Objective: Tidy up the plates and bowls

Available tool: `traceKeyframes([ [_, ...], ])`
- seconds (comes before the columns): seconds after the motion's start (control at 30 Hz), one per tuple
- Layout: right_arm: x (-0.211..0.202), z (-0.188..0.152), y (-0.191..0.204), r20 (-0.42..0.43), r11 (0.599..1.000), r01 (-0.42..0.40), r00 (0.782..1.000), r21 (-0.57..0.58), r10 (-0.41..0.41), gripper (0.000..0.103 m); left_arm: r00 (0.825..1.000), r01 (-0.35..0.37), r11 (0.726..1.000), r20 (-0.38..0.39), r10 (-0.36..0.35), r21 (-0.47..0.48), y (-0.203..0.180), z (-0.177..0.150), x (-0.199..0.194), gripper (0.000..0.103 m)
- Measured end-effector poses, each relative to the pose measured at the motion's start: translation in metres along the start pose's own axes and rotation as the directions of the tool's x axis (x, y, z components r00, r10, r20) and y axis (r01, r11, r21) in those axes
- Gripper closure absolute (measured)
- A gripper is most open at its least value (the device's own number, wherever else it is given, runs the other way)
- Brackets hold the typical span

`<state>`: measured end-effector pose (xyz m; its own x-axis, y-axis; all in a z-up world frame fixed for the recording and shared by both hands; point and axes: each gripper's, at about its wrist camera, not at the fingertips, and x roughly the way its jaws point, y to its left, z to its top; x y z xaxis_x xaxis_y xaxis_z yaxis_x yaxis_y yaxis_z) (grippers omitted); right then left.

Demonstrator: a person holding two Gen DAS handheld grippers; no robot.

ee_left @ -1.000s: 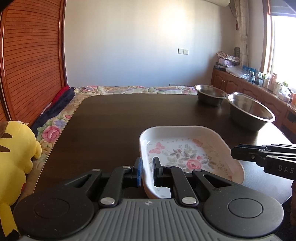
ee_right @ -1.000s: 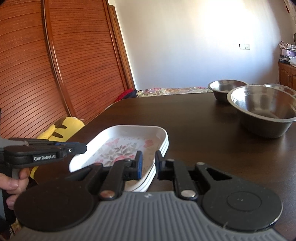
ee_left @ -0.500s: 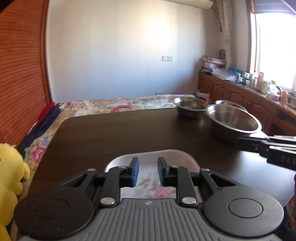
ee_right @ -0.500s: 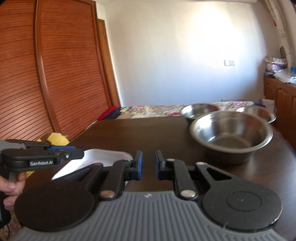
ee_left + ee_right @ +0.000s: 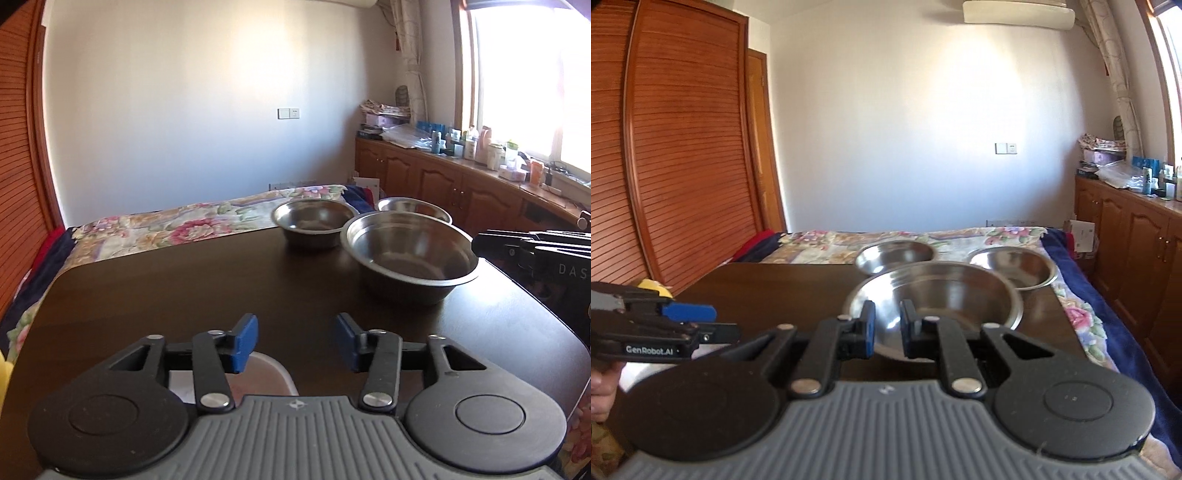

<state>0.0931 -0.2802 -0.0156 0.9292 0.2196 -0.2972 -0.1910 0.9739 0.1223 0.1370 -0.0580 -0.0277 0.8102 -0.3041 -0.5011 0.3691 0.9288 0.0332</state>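
Jaws of the left gripper point(image 5: 294, 345) stand wide apart and hold nothing; just below them, at the near edge of the dark wooden counter point(image 5: 184, 295), only a corner of the white floral melamine tray point(image 5: 271, 378) shows. The right gripper point(image 5: 887, 332) has its jaws drawn to a narrow gap, also empty, hovering in front of the large stainless steel bowl point(image 5: 934, 299), whose near rim shows through the gap. Whether they touch the rim cannot be told. Farther off, toward the counter's far right, sit a smaller stainless steel bowl point(image 5: 314, 221) and a second small steel bowl point(image 5: 413, 208), close together. Beyond them lies a bed with a floral quilt point(image 5: 184, 229). The bowls look light, rigid and slick; pinching the thin rolled rim is probably the surest hold, though polished metal may slip or swing.
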Motion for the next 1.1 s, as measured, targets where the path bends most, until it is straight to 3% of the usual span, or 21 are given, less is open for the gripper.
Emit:
traceKeyframes([
  [0.07,0.005,-0.001,-0.008,-0.002,1.0,-0.003,1.0,0.011,0.003,0.087,1.0,-0.012,1.0,0.0,0.012,0.004,-0.006,0.002,0.008,0.033],
  [0.47,0.025,-0.005,-0.05,-0.002,0.999,0.005,1.0,0.045,-0.005,0.085,1.0,-0.004,0.999,0.023,0.005,-0.05,-0.022,0.019,0.035,0.019],
  [0.53,0.03,-0.003,-0.056,-0.002,0.999,0.015,1.0,0.047,-0.015,0.067,1.0,-0.003,0.999,0.026,0.004,-0.047,-0.023,0.022,0.039,0.018],
  [0.67,0.04,-0.001,-0.07,-0.003,0.998,0.027,1.0,0.05,-0.026,0.06,1.0,-0.003,0.999,0.028,0.004,-0.036,-0.027,0.029,0.046,0.013],
  [0.73,0.047,-0.001,-0.076,-0.009,0.998,0.032,0.999,0.06,-0.031,0.049,1.0,0.001,0.999,0.023,0.0,-0.047,-0.027,0.031,0.053,0.009],
  [1.1,0.078,-0.006,-0.097,-0.054,0.993,0.049,0.998,0.109,-0.043,0.049,0.999,0.03,0.999,-0.012,-0.031,-0.031,-0.039,0.04,0.084,0.008],
])
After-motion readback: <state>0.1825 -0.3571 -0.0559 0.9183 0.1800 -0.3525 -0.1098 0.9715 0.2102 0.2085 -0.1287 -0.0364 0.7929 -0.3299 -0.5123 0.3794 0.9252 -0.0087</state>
